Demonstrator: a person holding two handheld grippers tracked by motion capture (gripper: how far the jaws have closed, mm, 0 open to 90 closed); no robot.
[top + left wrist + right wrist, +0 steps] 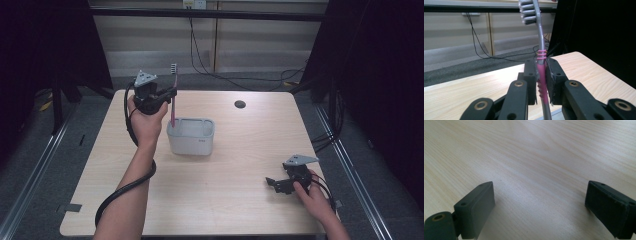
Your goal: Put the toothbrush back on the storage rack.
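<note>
On the light wooden table (225, 165) a pale grey, rounded-square holder (191, 136) stands a little left of the middle, open at the top. The left gripper (172, 93) is raised above the table's far left part, just behind and to the left of the holder, with its jaws clenched on a toothbrush (173, 100). In the left gripper view the jaws press on the pink ribbed grip of the toothbrush (541, 72) from both sides, and the grey neck rises, leaning slightly, to a head of grey bristles at the top edge of that view. From the high view the toothbrush stands nearly upright, bristle head up, and its lower end reaches down to the holder's far left rim; whether the tip is inside the holder or just behind it is hard to tell. The right gripper (272, 182) rests low near the table's near right corner, well apart from the holder, held by the person's right hand (314, 195). Its jaws are spread wide with nothing between them, bare wood showing in the gap in the right gripper view. A small dark round hole (240, 104) sits in the table near its far edge.
</note>
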